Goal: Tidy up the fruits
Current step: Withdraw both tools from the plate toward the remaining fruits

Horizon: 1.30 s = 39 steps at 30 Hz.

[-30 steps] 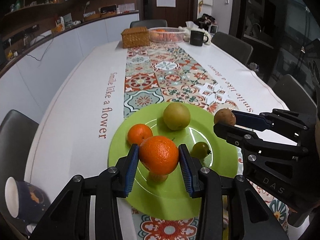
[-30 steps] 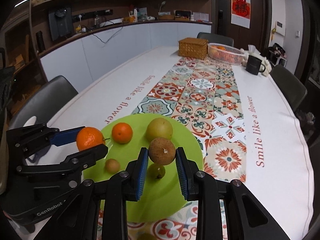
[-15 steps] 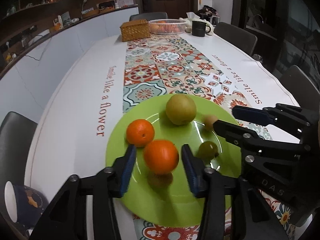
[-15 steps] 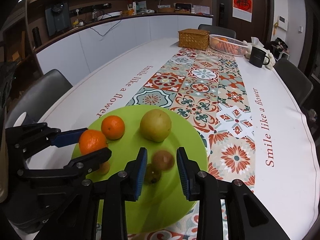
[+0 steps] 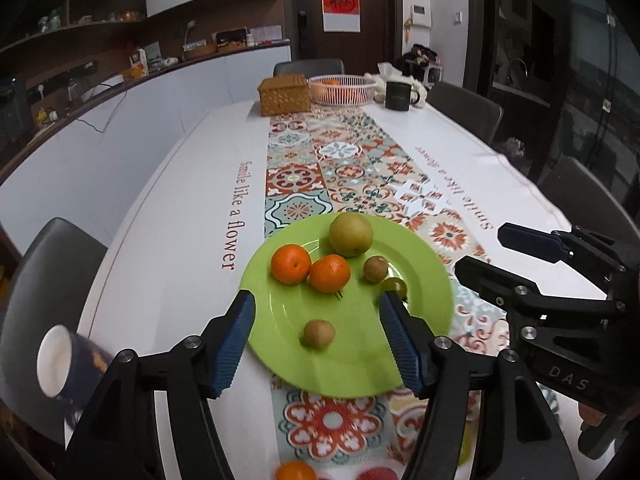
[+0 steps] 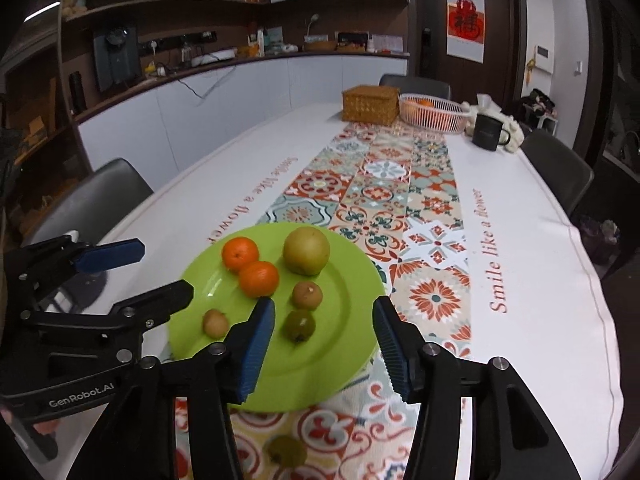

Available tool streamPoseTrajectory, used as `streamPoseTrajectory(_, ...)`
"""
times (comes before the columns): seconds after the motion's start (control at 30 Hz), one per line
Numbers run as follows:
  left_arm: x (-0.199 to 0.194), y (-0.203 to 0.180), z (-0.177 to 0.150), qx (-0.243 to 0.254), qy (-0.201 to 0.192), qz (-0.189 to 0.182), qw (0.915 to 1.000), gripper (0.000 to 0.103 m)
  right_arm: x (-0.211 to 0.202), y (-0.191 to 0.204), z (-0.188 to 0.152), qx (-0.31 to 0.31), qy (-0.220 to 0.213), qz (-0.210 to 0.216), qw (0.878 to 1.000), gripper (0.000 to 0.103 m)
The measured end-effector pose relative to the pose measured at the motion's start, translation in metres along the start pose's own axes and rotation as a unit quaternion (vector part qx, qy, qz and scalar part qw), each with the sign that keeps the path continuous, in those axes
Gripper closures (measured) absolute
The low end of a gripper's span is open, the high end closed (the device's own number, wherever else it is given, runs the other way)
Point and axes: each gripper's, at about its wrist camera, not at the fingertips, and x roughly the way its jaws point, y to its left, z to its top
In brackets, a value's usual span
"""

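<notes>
Six fruits lie on the green plate (image 5: 424, 280) near our end of the table (image 5: 168, 240): two oranges (image 5: 291, 263) touching, a big yellow-green pear (image 5: 351, 234) behind them, and three small brownish-green fruits (image 5: 318, 333). Our left gripper (image 5: 318, 336) and right gripper (image 6: 324, 344) have both just been opening, and their jaws now stand apart above the plate's near rim, gripping nothing. Farther up the patterned runner (image 5: 360, 168) we see a wicker box (image 5: 285, 94) beside a white basket (image 5: 343, 90) and a dark mug (image 5: 398, 96).

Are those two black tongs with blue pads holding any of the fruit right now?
No. The left tongs and right tongs are both open and empty; their jaws have just been opening, and the fruit lies on the round green plate.
</notes>
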Motion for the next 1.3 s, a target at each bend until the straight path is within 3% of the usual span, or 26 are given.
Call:
streamPoseTrajectory(0.33,-0.065,-0.001,-0.015,-0.006,-0.034,0.015,0.9993,0.028,-0.069,0.020,-0.011,-0.004,-0.047,0.001,0.999,0.037)
streamPoseTrajectory(0.7,-0.116,-0.001,-0.042,-0.003,-0.060,0.036,0.9975,0.021,-0.108,0.032,-0.036,0.005,-0.057,-0.011,0.998,0.036)
streamPoseTrajectory(1.1,-0.133,-0.002,-0.084,0.004,-0.057,0.054,0.9969,0.018,-0.129,0.038,-0.065,0.006,-0.048,-0.036,0.998,0.036)
streamPoseTrajectory(1.3,-0.129,0.005,-0.099,0.004,-0.043,0.051,0.9978,0.018,-0.126,0.050,-0.079,0.002,-0.035,-0.029,0.999,0.036)
